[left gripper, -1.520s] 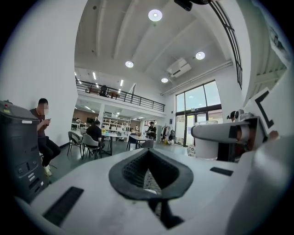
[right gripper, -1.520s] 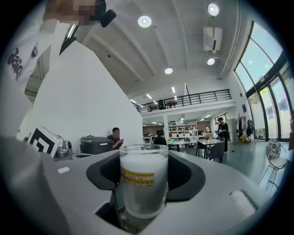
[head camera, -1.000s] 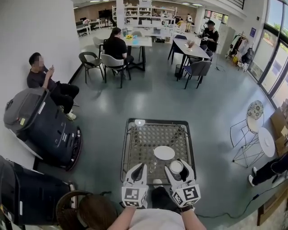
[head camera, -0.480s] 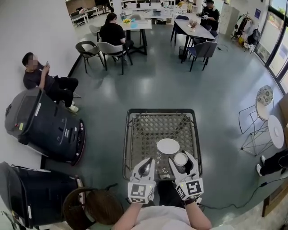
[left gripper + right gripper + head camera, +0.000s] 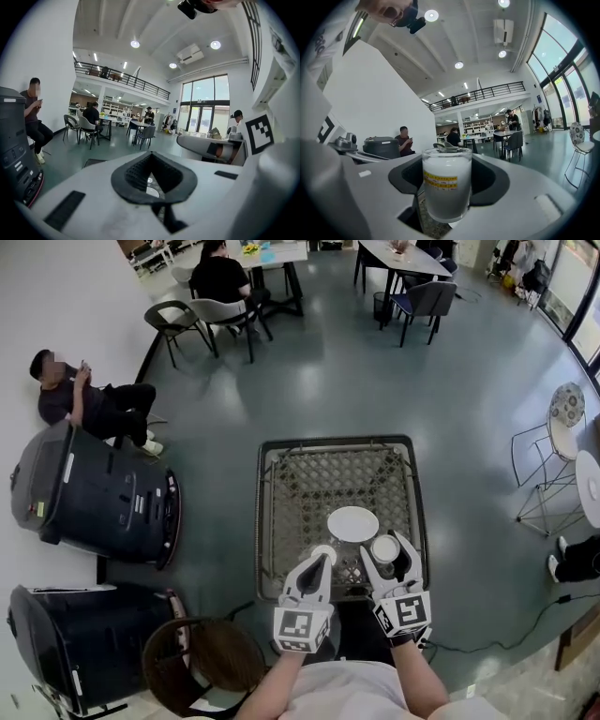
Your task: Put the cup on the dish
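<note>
The cup point(image 5: 446, 185), a glass with white contents and a yellow label band, sits upright between the jaws of the right gripper point(image 5: 383, 546). The jaws stand wide and both pads close on the glass wall, so we read this as a firm grip. Mesh shows beneath the cup's base, which suggests that it is lifted, though we cannot confirm this

The dish point(image 5: 352, 523) lies empty just beside the cup, between ten and eleven o'clock from it, on the mesh-topped table point(image 5: 281, 512). The cup does not yet overlap the dish rim

Over the last second the head view tips downward and the table rises in the frame. The offset between cup and dish stays almost the same, and the grip is unchanged. We judge that the transfer has barely advanced: the cup must still travel toward ten o'clock and be lowered

At nine o'clock from the cup, the left gripper point(image 5: 322, 561) has its jaw tips together and holds nothing
</note>
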